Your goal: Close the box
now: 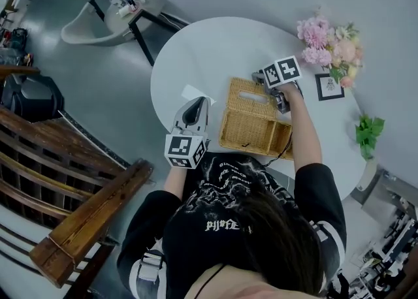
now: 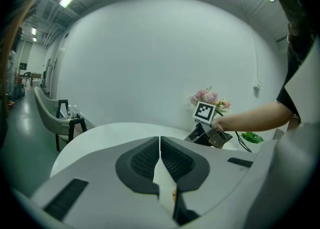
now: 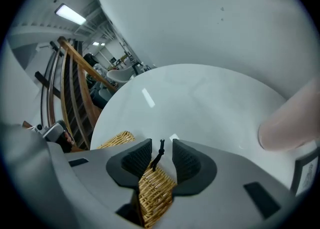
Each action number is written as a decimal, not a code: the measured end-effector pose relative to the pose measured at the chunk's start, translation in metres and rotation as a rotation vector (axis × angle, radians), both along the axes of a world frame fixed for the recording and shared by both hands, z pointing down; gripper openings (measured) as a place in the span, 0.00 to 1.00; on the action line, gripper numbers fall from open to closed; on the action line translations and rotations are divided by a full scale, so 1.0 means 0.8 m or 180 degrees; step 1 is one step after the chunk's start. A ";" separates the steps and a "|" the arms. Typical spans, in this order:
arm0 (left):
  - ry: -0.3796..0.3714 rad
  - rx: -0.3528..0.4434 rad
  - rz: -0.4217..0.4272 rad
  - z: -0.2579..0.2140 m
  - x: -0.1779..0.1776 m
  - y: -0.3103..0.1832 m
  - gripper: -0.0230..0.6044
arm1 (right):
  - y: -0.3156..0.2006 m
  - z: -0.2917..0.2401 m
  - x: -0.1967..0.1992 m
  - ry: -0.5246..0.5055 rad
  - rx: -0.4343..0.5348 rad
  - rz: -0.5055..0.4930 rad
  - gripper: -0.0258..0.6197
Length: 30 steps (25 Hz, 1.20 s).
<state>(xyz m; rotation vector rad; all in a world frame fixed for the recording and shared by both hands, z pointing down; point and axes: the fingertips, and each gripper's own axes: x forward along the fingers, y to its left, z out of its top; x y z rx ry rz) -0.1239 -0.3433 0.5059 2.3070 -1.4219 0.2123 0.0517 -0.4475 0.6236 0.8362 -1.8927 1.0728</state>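
Note:
A woven wicker box [image 1: 251, 128] stands on the round white table [image 1: 196, 49], in front of the person. My right gripper [image 1: 281, 98] is at the box's far right corner. In the right gripper view it [image 3: 161, 155] is shut on a wicker edge of the lid [image 3: 155, 193], and a black knotted cord [image 3: 160, 149] sticks up between the fingertips. More wicker [image 3: 117, 140] shows to the left. My left gripper [image 1: 194, 110] hovers just left of the box, shut and holding nothing; in its own view the left gripper [image 2: 160, 145] has its pads together.
Pink flowers [image 1: 326, 43], a small framed picture [image 1: 330, 87] and a green plant [image 1: 367, 131] sit at the table's right side. A white slip [image 1: 189, 92] lies left of the box. A wooden railing [image 1: 85, 213] and a grey chair [image 1: 98, 23] stand beyond the table.

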 end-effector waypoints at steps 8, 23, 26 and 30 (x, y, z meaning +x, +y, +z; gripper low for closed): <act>-0.0033 0.0047 -0.0077 -0.001 -0.006 -0.001 0.08 | 0.000 -0.007 -0.007 -0.0077 0.0008 -0.0066 0.10; 0.0048 0.0059 0.0183 -0.003 0.014 0.010 0.08 | -0.005 -0.070 -0.001 -0.0026 0.0577 0.0067 0.10; 0.0070 0.0069 0.0247 -0.004 0.017 0.012 0.08 | -0.004 -0.089 -0.001 0.0011 0.0735 0.0095 0.10; 0.0099 0.0091 0.0342 -0.004 0.022 0.018 0.08 | 0.001 -0.111 -0.001 -0.0001 0.0921 0.0165 0.10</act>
